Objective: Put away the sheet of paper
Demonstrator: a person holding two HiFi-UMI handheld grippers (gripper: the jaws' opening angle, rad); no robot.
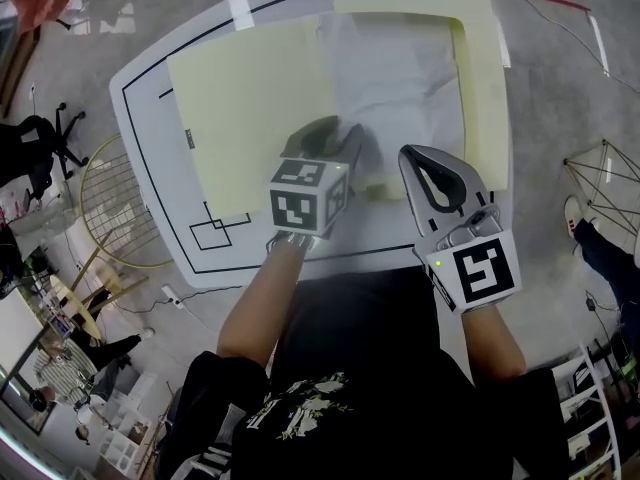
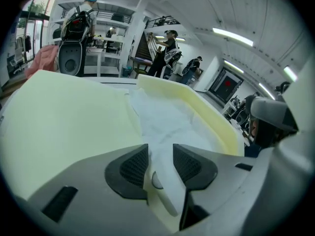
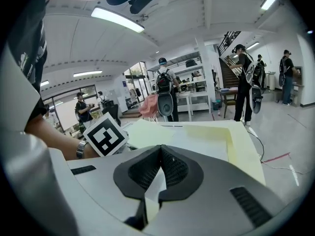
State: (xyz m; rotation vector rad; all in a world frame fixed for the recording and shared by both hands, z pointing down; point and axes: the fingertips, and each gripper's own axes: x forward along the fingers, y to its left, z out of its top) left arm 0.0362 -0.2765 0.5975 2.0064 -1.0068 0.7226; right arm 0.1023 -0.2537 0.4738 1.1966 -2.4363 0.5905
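Paper sheet [image 1: 390, 68], one, in one folder [image 1: 250, 108]; left claw [image 2: 160, 151] parted, right claw [image 3: 160, 151] closed.

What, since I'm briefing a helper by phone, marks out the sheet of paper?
On the white table lies an open pale-yellow folder. The sheet of paper lies inside it, right of the flat yellow flap. It is the only white, creased thing there; the folder parts beside it are smooth and yellow.
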